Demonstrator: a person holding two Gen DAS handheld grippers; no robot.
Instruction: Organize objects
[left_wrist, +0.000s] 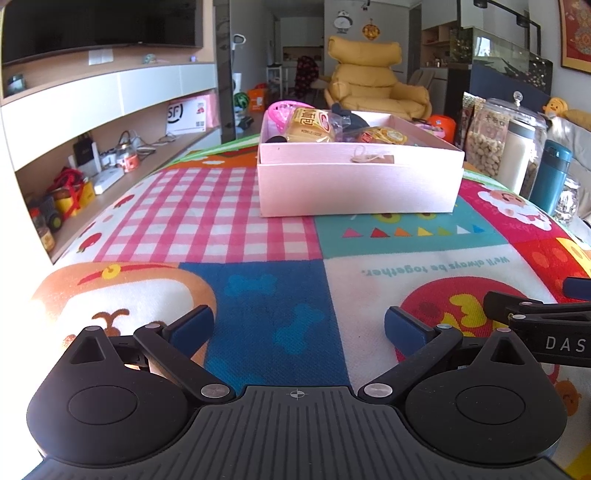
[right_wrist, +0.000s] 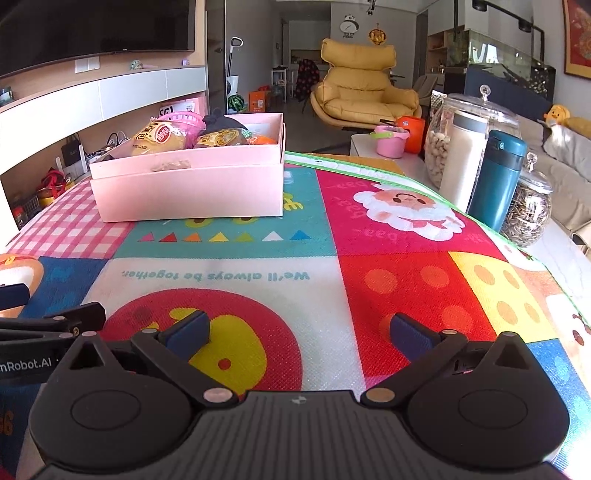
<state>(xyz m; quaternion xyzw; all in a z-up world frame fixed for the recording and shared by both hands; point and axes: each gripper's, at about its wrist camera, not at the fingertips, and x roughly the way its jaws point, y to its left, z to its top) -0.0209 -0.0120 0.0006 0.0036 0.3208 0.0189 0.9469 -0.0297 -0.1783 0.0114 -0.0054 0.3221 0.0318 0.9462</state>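
One pink box stands on one patchwork mat. Inside it show two yellow snack bags, one pink basket and one dark pouch (anything deeper is hidden). Beside the mat stand two glass jars, one white bottle and one teal flask. Two grippers, the left and right, are both spread wide.

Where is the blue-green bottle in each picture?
Left wrist view: the teal bottle stands at the far right edge, right of the pink box.
Right wrist view: the teal bottle stands right of centre, between two glass jars, far right of the pink box.
Shared landmark: the yellow armchair behind the table.
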